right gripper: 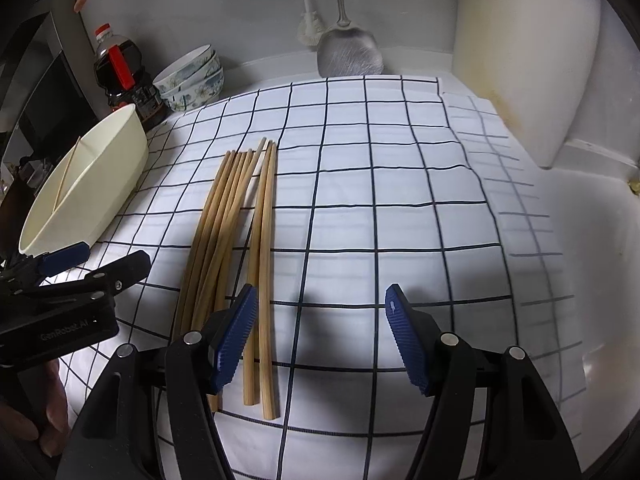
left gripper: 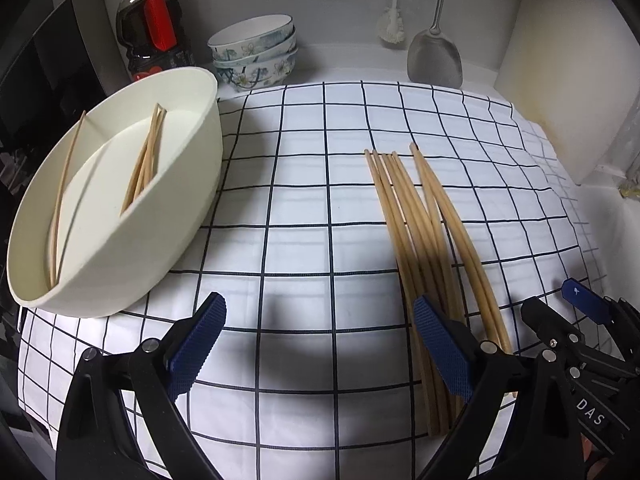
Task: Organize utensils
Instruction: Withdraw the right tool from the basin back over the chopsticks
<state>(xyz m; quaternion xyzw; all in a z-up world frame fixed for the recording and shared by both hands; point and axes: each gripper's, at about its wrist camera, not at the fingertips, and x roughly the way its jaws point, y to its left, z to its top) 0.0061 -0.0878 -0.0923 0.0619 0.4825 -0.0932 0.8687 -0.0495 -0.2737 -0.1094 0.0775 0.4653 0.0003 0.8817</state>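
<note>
Left gripper (left gripper: 320,344): jaws spread wide, nothing between them; it hangs over the bare checked cloth (left gripper: 312,184), its right finger just at the left edge of the loose chopsticks.
Right gripper (right gripper: 320,336): jaws spread, nothing pinched; its left finger sits over the near ends of the chopsticks, and two of them lie inside the gap close to that finger.
Loose chopsticks (right gripper: 228,220): a wooden bundle lying flat on the cloth, running near to far, middle of the scene.
Cream holder (left gripper: 120,216): oval, divided, at the left on the cloth; a few chopsticks already lie in its compartments.
Far side: stacked floral bowls (left gripper: 256,52), dark sauce bottle (left gripper: 148,28), metal spatula (left gripper: 434,56), white brush (left gripper: 392,24) against the wall.
</note>
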